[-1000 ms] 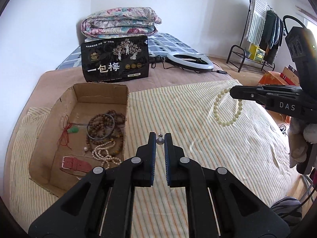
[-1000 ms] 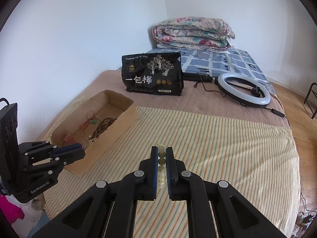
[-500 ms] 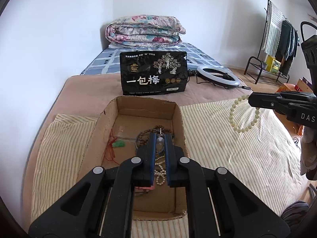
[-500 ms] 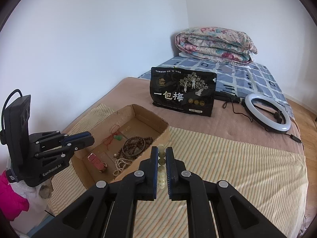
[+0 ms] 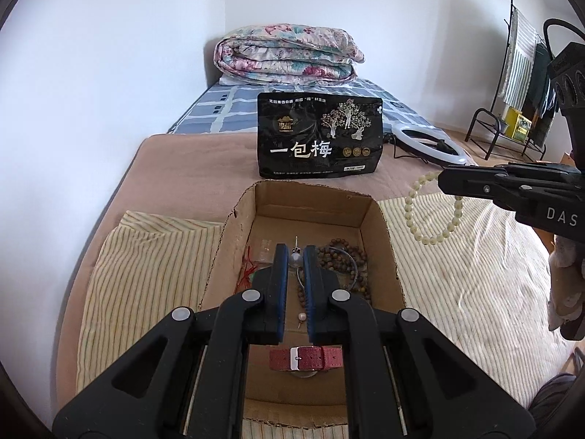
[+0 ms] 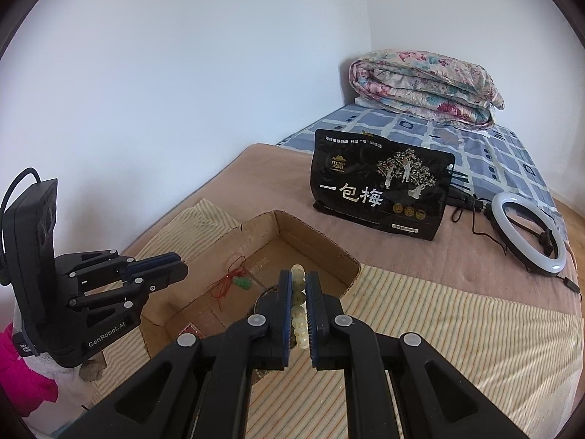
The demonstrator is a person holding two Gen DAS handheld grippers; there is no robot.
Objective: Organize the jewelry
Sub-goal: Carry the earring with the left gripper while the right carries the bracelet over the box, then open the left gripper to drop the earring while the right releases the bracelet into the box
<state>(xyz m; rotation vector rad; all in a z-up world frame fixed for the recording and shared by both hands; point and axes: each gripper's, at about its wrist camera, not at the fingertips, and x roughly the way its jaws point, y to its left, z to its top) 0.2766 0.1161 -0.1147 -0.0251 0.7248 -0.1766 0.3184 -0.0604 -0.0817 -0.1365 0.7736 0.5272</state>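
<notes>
From the left wrist, we have swung since a second ago from the striped cloth to directly above the cardboard box [image 5: 380,226]. Our left gripper [image 5: 295,256] has its jaws clenched on a pearl earring [image 5: 294,259], which hangs over the brown bead strands [image 5: 347,259] inside the box; a red strap [image 5: 306,358] lies nearer us.

From the right wrist, the box has drawn closer and now sits just under our right gripper [image 6: 299,281]. Its jaws are clenched on the pale bead bracelet [image 6: 298,300], held over the box's near right rim.
</notes>
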